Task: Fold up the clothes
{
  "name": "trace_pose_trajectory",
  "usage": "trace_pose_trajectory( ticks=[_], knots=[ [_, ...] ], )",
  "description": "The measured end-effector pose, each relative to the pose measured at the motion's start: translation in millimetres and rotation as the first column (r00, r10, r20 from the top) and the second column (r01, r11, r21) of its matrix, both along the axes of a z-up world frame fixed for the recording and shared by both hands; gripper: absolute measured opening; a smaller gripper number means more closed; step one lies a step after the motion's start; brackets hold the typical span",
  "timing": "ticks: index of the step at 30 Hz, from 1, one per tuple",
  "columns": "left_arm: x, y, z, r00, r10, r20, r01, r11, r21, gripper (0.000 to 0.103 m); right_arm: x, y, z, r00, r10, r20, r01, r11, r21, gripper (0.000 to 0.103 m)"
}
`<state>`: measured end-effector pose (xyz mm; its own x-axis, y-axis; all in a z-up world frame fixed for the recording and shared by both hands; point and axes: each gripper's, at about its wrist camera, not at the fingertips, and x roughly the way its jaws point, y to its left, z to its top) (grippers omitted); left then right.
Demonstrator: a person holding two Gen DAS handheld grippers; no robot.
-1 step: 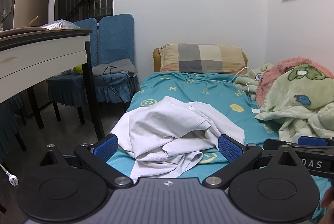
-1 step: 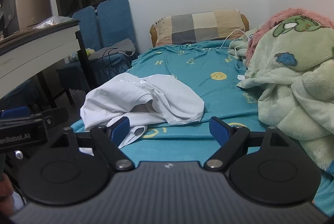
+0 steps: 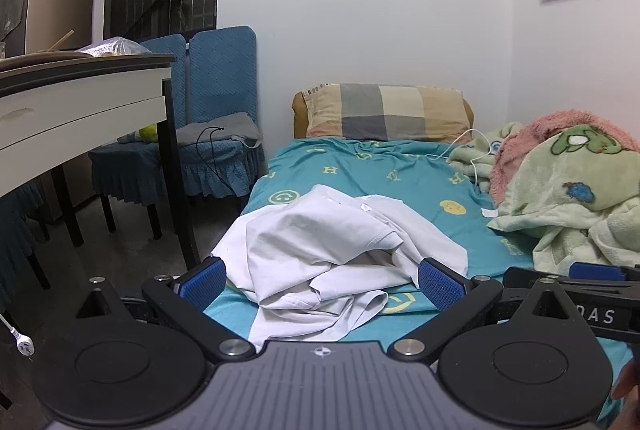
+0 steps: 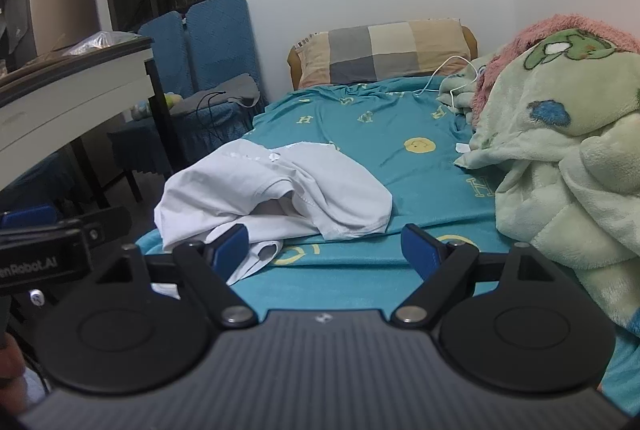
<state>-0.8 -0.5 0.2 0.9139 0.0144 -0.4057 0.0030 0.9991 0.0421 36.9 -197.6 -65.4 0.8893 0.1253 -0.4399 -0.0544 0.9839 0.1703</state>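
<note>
A crumpled white cotton T-shirt (image 3: 324, 254) lies in a heap near the foot end of a bed covered by a teal sheet printed with yellow letters and smiley faces (image 3: 400, 181), toward the bed's left edge. The left claw (image 3: 320, 280) hovers just in front of the shirt, its blue-padded fingers spread wide with nothing between them. The right claw (image 4: 326, 246) is likewise wide open and empty, beside the shirt's right edge, over bare sheet. A checked grey-and-beige pillow (image 3: 384, 117) sits at the bed's head, a fluffy green and pink blanket (image 4: 560, 133) is bunched along the right side, and a white desk with black legs (image 3: 80, 105) stands left of the bed
</note>
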Motion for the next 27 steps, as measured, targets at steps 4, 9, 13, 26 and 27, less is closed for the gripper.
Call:
trace_pose_trajectory(
  ticks=[4, 9, 13, 26, 27],
  knots=[
    [-2.8, -1.5, 0.6, 1.000, -0.003, 0.002, 0.003, 1.000, 0.005, 0.103, -0.7, 1.3, 1.9, 1.000, 0.001, 0.002, -0.001, 1.000, -0.002, 0.085],
    [-2.1, -2.5, -0.9, 1.000, -0.009, -0.004, 0.009, 1.000, 0.005, 0.103, 1.8, 1.7, -1.2, 1.000, -0.003, 0.011, 0.003, 1.000, 0.005, 0.085],
    [-0.6, 4.7, -4.1, 1.000, -0.005, -0.003, 0.005, 1.000, -0.017, 0.103, -1.2, 0.8, 0.4, 1.000, -0.002, 0.019, 0.002, 1.000, 0.010, 0.085],
    [-1.5, 2.5, -5.2, 1.000, -0.005, -0.008, 0.005, 1.000, -0.005, 0.103, -2.0, -0.2, 2.2, 1.000, -0.007, 0.020, 0.007, 1.000, 0.020, 0.085],
    [-1.2, 2.5, -5.4, 1.000, -0.005, -0.010, 0.004, 1.000, -0.005, 0.103, -2.0, -0.2, 2.3, 1.000, -0.007, 0.020, 0.006, 1.000, 0.020, 0.085]
  ],
)
